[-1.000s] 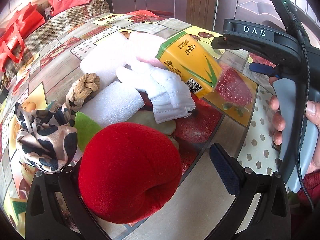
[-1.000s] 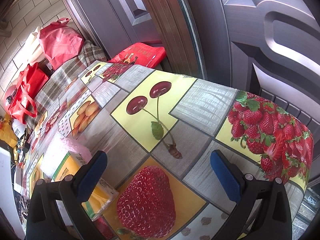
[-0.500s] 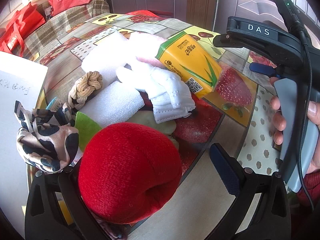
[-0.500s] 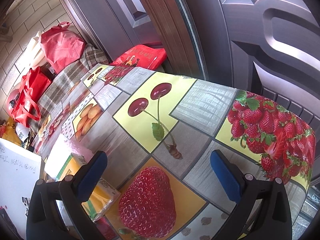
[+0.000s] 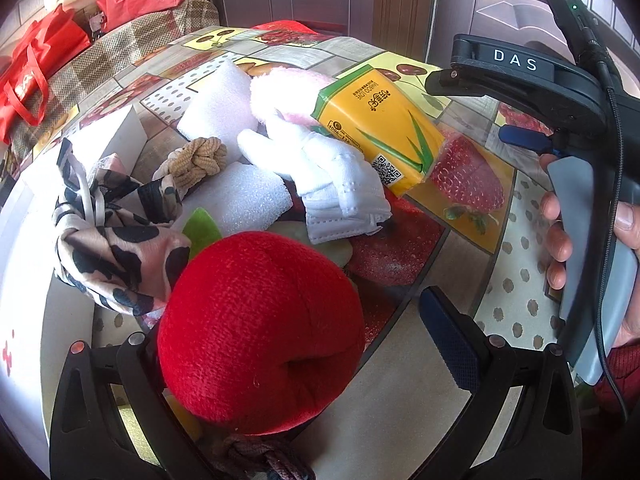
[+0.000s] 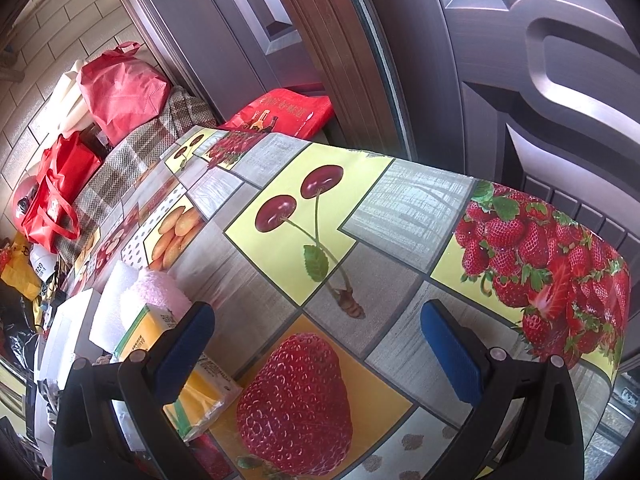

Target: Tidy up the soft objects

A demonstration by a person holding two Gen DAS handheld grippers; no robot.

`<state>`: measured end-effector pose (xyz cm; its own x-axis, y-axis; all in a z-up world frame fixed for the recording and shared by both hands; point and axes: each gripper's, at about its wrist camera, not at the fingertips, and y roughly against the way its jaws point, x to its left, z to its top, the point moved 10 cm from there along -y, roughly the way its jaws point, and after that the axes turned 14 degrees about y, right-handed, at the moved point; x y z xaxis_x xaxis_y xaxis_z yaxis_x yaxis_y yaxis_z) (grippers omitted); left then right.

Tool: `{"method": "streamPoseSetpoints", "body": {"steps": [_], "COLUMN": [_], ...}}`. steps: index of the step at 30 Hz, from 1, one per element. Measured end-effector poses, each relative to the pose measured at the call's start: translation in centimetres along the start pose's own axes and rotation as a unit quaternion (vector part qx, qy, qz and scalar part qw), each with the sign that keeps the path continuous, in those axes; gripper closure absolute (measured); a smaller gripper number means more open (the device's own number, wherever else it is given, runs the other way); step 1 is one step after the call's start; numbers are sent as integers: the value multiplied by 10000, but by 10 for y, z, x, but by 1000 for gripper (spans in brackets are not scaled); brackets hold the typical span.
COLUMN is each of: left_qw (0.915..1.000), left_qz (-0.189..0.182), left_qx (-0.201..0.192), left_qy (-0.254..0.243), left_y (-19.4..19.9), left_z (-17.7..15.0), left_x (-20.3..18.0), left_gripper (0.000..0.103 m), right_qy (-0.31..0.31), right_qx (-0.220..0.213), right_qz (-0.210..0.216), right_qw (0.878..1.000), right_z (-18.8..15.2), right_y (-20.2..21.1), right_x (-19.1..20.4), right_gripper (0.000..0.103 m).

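Note:
A red plush apple [image 5: 260, 324] with a green leaf sits between the fingers of my left gripper [image 5: 304, 340], which is open; its left finger is hidden behind the apple. Beyond lie a leopard-print scrunchie [image 5: 116, 248], a beige knotted hair tie [image 5: 196, 160], white foam blocks [image 5: 236, 196], a white face mask [image 5: 340, 188], a pink fluffy cloth [image 5: 288, 92] and a yellow tissue pack [image 5: 384, 128]. My right gripper [image 6: 316, 352] is open and empty above the fruit-print tablecloth [image 6: 400, 208]; the tissue pack [image 6: 160, 340] lies at its left finger.
A white box [image 5: 28, 272] stands at the left of the pile. The right gripper's body [image 5: 560, 92] hangs over the table's right side in the left wrist view. Red bags [image 6: 116, 88] and a checked cover [image 6: 132, 164] lie past the table's far edge. A dark door [image 6: 520, 60] stands behind.
A white box has come in from the left next to the scrunchie. The scrunchie and hair tie have shifted slightly right. Both grippers have stayed open and nearly still.

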<state>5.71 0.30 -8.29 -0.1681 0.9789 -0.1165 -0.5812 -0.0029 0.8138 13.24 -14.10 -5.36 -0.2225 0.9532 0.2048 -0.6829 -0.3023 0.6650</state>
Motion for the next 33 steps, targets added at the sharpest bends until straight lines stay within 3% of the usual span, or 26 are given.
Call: {"method": "streamPoseSetpoints", "body": {"steps": [29, 31, 33], "left_qw": [10000, 9997, 9972], "left_qz": [20, -120, -389], "left_qx": [-24, -190, -625], "left_qy": [2, -36, 93], "left_y": [1, 9, 31], "left_z": [1, 4, 13], "left_x": [-4, -7, -10], "left_gripper": [1, 1, 1], "right_qy": [-67, -71, -89], "right_qx": [-52, -55, -68], "right_qz": [92, 98, 117], "right_qw": [9999, 9999, 9999], "right_z": [0, 0, 0], "right_y": [1, 1, 1], "right_x": [-2, -2, -2], "right_gripper": [0, 0, 0]}}
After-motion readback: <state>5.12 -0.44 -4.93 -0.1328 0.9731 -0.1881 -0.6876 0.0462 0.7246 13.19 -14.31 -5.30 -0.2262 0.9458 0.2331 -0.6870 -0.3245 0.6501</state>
